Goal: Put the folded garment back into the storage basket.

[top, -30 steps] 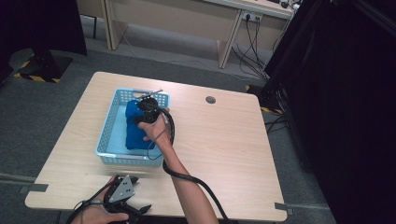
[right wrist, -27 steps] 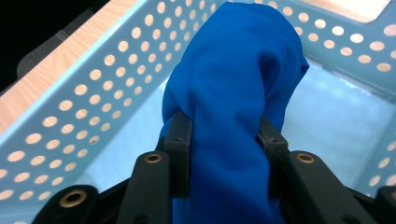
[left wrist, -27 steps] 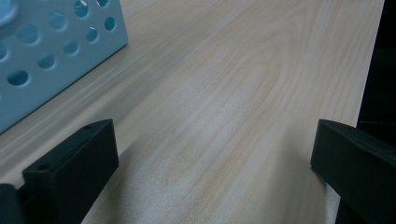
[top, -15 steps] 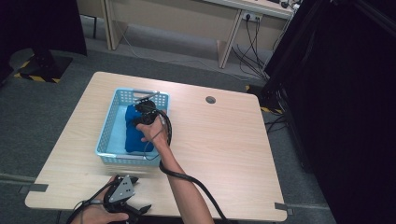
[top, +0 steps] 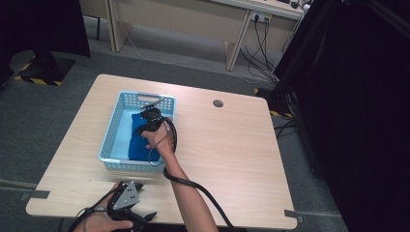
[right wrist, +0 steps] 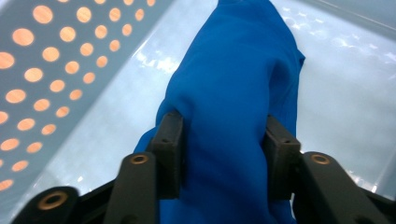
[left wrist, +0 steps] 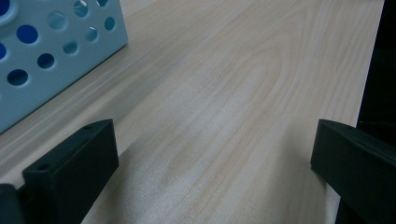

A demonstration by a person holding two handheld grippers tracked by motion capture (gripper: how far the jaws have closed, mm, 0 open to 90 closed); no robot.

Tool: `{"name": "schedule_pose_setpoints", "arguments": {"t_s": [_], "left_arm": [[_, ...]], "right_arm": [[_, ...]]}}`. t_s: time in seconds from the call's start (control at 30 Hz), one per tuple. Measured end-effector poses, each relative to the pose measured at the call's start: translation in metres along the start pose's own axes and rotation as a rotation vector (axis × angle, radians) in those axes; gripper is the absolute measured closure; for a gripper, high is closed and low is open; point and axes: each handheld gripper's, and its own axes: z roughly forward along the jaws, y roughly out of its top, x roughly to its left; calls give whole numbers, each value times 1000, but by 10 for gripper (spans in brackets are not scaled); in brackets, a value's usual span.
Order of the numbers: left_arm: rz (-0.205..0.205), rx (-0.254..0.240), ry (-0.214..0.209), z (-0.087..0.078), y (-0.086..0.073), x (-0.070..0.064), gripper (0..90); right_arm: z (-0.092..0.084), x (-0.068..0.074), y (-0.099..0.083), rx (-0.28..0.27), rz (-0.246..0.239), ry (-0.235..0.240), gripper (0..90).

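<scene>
A light blue perforated basket (top: pixel 109 140) stands on the left half of the wooden table (top: pixel 232 145). A blue cloth (top: pixel 138 147) lies bunched inside it. My right gripper (top: pixel 149 118) reaches down into the basket. In the right gripper view, the right gripper (right wrist: pixel 224 144) has a fold of the blue cloth (right wrist: pixel 233 93) between its pads; its jaws have just been opening a little, and the pads still pinch the fold. My left gripper (top: pixel 145 200) rests at the table's front edge, and in its own view the left gripper (left wrist: pixel 215 158) stands open over bare wood beside the basket (left wrist: pixel 46 56).
A round cable hole (top: pixel 218 103) sits in the table near its far edge. Desks and cables stand beyond the table, and a dark curtain hangs at the right. The basket wall (right wrist: pixel 56 60) rises close on the left of the held cloth.
My right hand has sunk a little deeper into the basket with the cloth. The left gripper has stayed in place.
</scene>
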Motion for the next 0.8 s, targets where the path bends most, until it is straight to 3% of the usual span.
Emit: {"name": "schedule_pose_setpoints", "arguments": {"t_s": [0.23, 0.63, 0.8], "left_arm": [[0, 0, 0, 0, 0, 0, 0], [0, 0, -1, 0, 0, 0, 0], [0, 0, -1, 0, 0, 0, 0]], "right_arm": [[-9, -4, 2, -33, 11, 3, 396], [-20, -7, 3, -71, 47, 64, 301], [-24, -7, 3, -81, 35, 77, 282]]}}
